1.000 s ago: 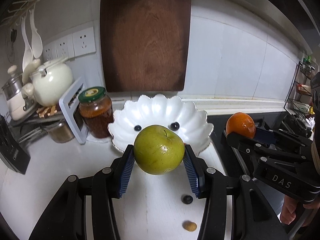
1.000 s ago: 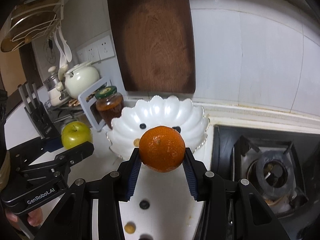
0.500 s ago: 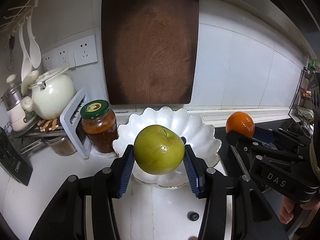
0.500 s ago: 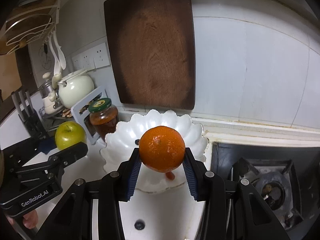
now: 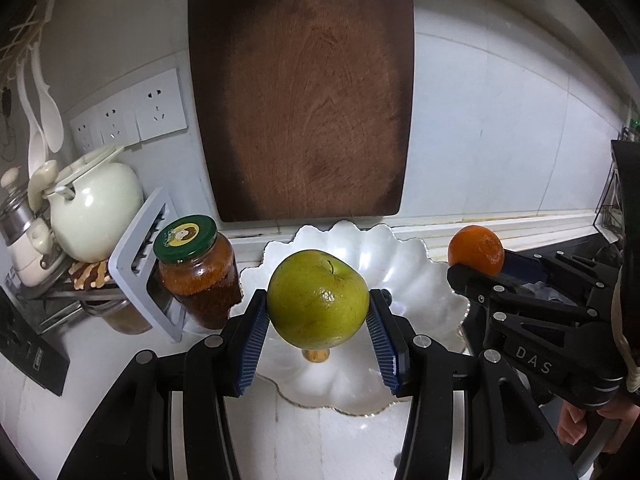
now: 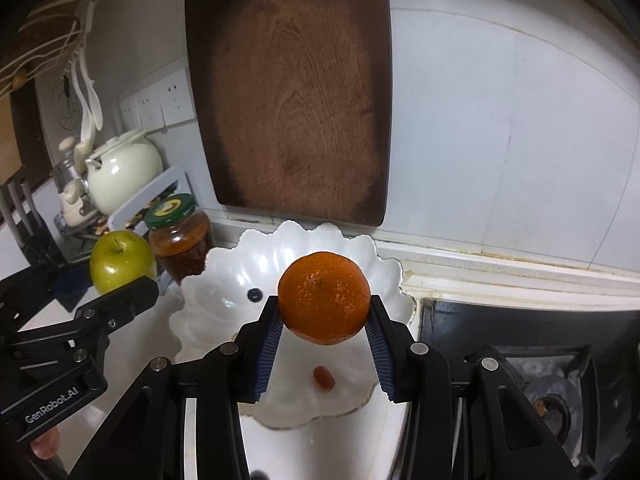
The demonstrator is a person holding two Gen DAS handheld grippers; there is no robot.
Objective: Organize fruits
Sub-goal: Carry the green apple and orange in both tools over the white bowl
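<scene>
Above bowl (image 5: 404, 264) now, both fruits

One green apple (image 5: 318, 300), one orange (image 6: 324, 298). One scalloped white bowl (image 6: 224, 268) on the counter, with three small fruits in it: one blueberry (image 6: 254, 294), one red oblong one (image 6: 324, 377), one yellowish one (image 5: 316, 355). Two grippers. To the left, one green-lidded jar (image 5: 196, 276) and one white teapot (image 5: 94, 208). On the far wall, one dark cutting board (image 5: 304, 92) and three sockets (image 5: 132, 116).

Bowl (image 5: 420, 272) open above — jar (image 5: 196, 276) crowds left.
</scene>
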